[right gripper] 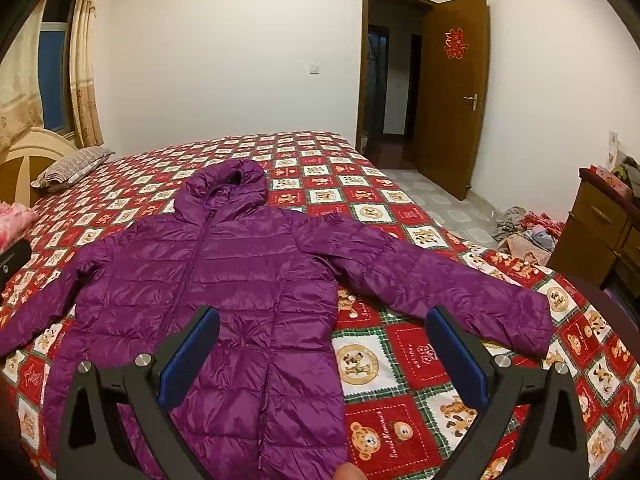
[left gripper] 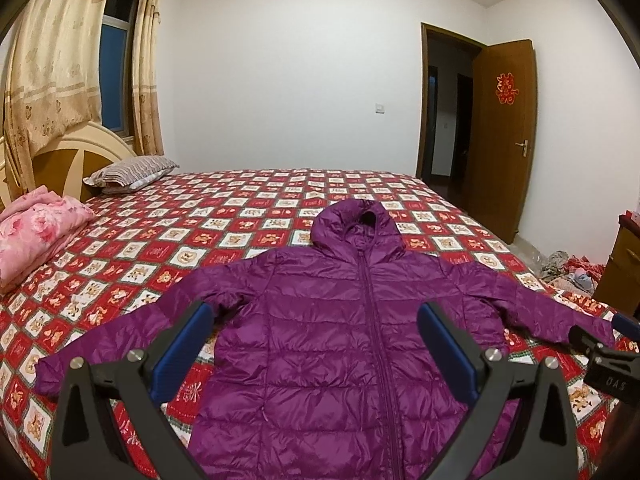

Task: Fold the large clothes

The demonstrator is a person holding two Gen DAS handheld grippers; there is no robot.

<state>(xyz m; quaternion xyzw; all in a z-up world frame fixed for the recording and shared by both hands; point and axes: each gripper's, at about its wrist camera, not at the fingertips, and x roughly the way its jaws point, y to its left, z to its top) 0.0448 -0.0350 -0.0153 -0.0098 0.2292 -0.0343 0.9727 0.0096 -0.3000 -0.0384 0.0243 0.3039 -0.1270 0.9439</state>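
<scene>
My left gripper [left gripper: 316, 344] is spread wide, blue pads [left gripper: 188, 344] well apart, nothing between them; it hangs above the body of the purple hooded jacket [left gripper: 320, 320]. My right gripper [right gripper: 324, 348] is just as wide and just as empty, looking down over the jacket's right-hand edge and the bare quilt [right gripper: 400, 360] beside it.

The jacket lies face up in the middle of the bed, zipped to the collar, hood [right gripper: 228, 180] pointing to the far side, both sleeves thrown out sideways. The right sleeve [right gripper: 440, 276] runs out toward the bed's edge, its cuff [right gripper: 540, 328] flat on the cover; the left sleeve [left gripper: 120, 336] ends near the opposite side.

I reckon this is light, puffy, quilted stuff with a shiny shell: soft, no stiffness, and likely slippery, so a shallow pinch could slide off. I'd bite deep at a cuff or a shoulder seam, gathering shell and filling together, and begin by folding the sleeves in across the chest.
</scene>
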